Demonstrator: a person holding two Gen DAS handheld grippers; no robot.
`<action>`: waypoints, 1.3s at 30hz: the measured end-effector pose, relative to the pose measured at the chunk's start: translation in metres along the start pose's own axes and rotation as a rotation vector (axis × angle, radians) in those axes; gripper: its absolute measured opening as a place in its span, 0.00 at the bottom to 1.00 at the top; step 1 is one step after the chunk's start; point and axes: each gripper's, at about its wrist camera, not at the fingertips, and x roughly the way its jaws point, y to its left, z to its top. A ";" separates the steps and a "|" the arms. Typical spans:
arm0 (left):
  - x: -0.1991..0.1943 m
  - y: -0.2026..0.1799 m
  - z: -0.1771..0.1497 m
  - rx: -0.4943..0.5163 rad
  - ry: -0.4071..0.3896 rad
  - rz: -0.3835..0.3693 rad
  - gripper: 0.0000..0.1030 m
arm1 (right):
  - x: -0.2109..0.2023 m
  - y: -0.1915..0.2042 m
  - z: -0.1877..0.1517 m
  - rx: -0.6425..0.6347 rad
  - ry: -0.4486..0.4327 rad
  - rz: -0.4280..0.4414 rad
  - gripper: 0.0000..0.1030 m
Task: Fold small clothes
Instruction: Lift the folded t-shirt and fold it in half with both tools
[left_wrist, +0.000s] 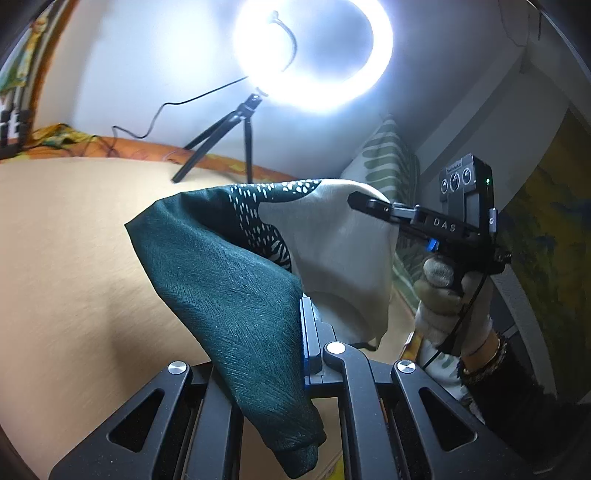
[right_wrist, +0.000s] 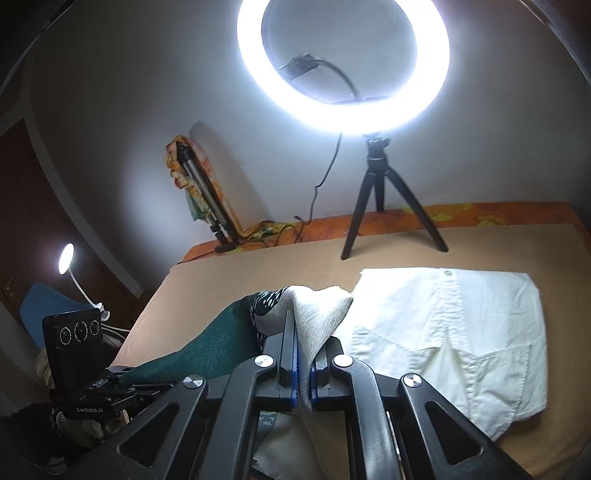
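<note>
A small cloth (left_wrist: 229, 266), dark green with a white-flecked band and a cream part, hangs stretched in the air between both grippers above the tan surface (left_wrist: 55, 240). My left gripper (left_wrist: 295, 314) is shut on its green end, and the cloth drapes over and hides the left finger. A gloved hand (left_wrist: 439, 291) holds my right gripper (left_wrist: 356, 199), which is shut on the cream corner. In the right wrist view my right gripper (right_wrist: 304, 332) pinches the cream fabric (right_wrist: 321, 310). My left gripper (right_wrist: 125, 374) grips the green end at lower left.
A folded white shirt (right_wrist: 461, 332) lies flat on the tan surface (right_wrist: 258, 266) to the right. A lit ring light on a black tripod (right_wrist: 380, 192) stands at the far edge. A leaf-patterned pillow (left_wrist: 388, 158) leans at the right, and a folded stand (right_wrist: 207, 199) rests against the wall.
</note>
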 end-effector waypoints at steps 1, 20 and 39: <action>0.006 -0.002 0.003 0.006 0.001 -0.005 0.06 | -0.003 -0.005 0.002 0.001 -0.005 -0.007 0.02; 0.093 -0.047 0.048 0.162 0.005 -0.005 0.06 | -0.029 -0.108 0.049 0.021 -0.069 -0.118 0.02; 0.148 -0.037 0.026 0.174 0.124 0.045 0.06 | 0.015 -0.190 0.040 0.030 0.024 -0.190 0.04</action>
